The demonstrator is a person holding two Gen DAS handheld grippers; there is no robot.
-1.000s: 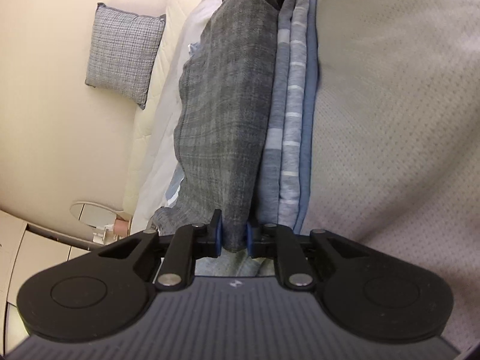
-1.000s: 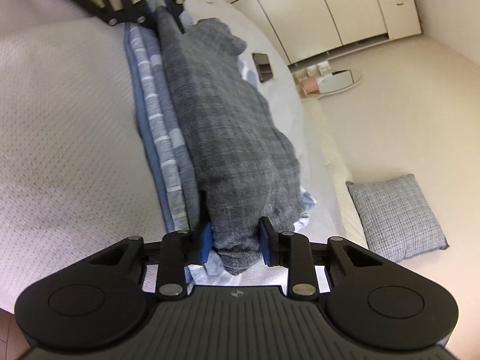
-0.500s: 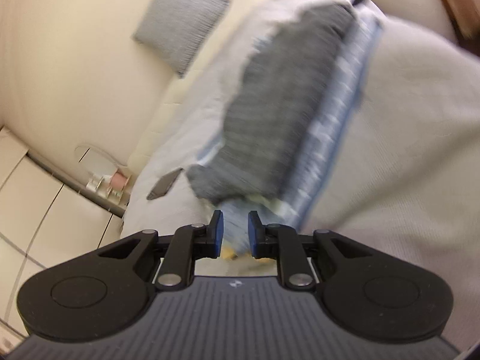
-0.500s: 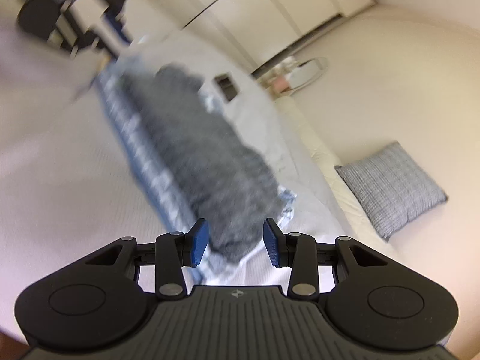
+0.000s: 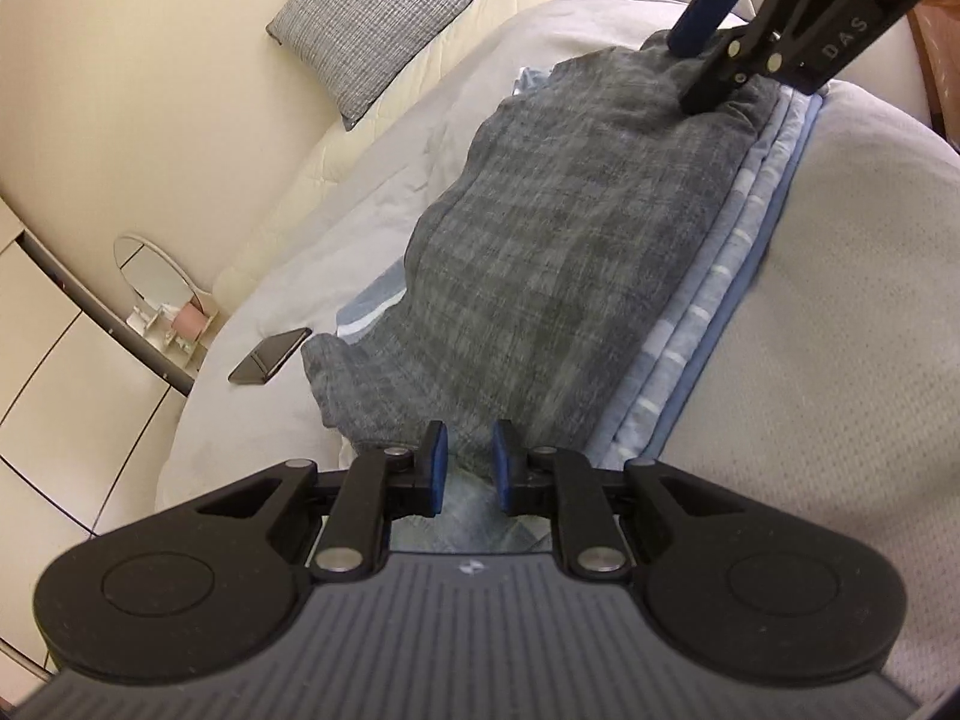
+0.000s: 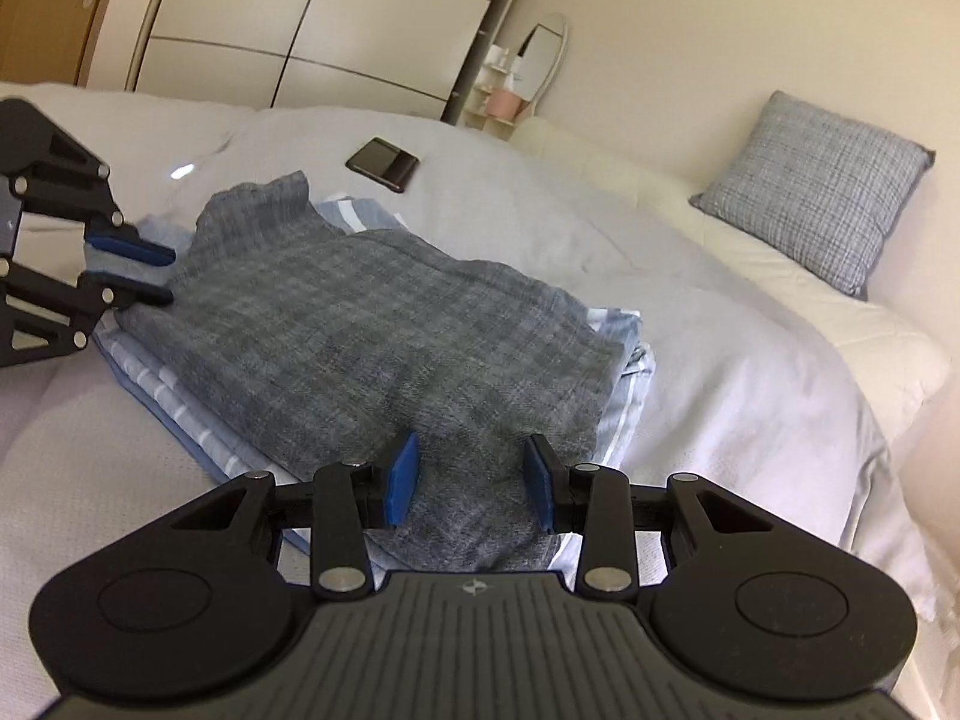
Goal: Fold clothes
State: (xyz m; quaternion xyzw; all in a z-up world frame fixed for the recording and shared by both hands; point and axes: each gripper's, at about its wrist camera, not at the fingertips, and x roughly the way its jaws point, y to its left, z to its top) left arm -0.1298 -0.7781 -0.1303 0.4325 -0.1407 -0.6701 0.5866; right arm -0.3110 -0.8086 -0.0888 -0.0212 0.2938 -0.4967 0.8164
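A folded dark grey plaid garment lies on top of a folded blue striped garment on the bed. My left gripper is open with a narrow gap, at one end of the grey garment, holding nothing; it also shows at the left of the right wrist view. My right gripper is open, its jaws astride the other end of the grey garment; it also shows at the top of the left wrist view.
The clothes lie on a bed with a pale grey cover and a white textured blanket. A dark phone lies on the cover. A checked cushion leans at the wall. Wardrobe doors and an oval mirror stand beyond.
Both grippers have let go of the grey garment and opened. The garment has dropped flat onto the striped pile, and both grippers have drawn back from its ends.
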